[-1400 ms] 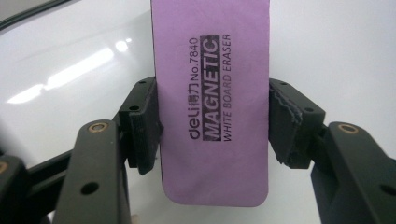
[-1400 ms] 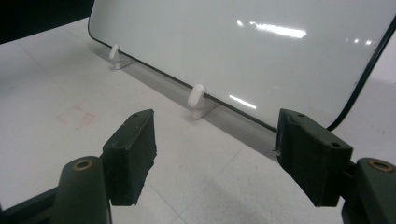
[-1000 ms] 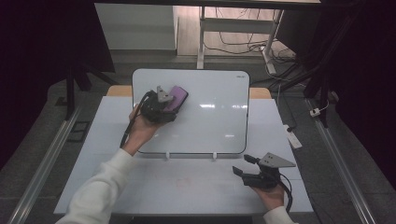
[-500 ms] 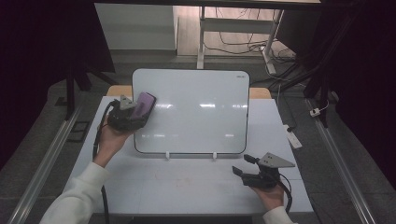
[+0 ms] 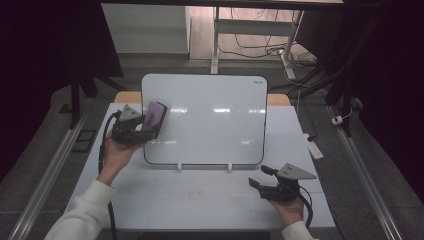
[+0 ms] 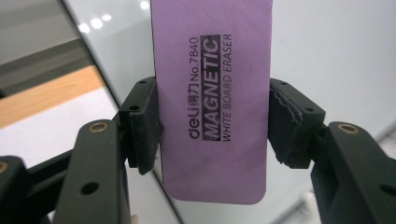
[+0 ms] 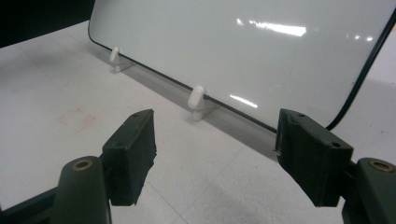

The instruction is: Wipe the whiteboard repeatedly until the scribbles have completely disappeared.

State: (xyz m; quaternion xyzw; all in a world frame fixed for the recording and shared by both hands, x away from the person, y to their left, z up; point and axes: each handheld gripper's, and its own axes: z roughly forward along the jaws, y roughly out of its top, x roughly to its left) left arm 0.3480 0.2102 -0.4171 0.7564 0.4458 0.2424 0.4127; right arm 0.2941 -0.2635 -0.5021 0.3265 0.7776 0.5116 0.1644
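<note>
Against whiteboard (image 5: 210,120), purple printed eraser (image 6: 212,98), upright.

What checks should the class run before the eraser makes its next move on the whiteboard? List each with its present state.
1. Eraser clamped between the left gripper pads: ok.
2. Eraser at the whiteboard's left edge: ok.
3. Eraser flat against the board surface: cannot tell.
4. Whiteboard seated on its white feet: ok.
5. Right gripper open, holding nothing, clear of the board: ok.
6. Marks left on the board to wipe: cannot tell; glare only.
</note>
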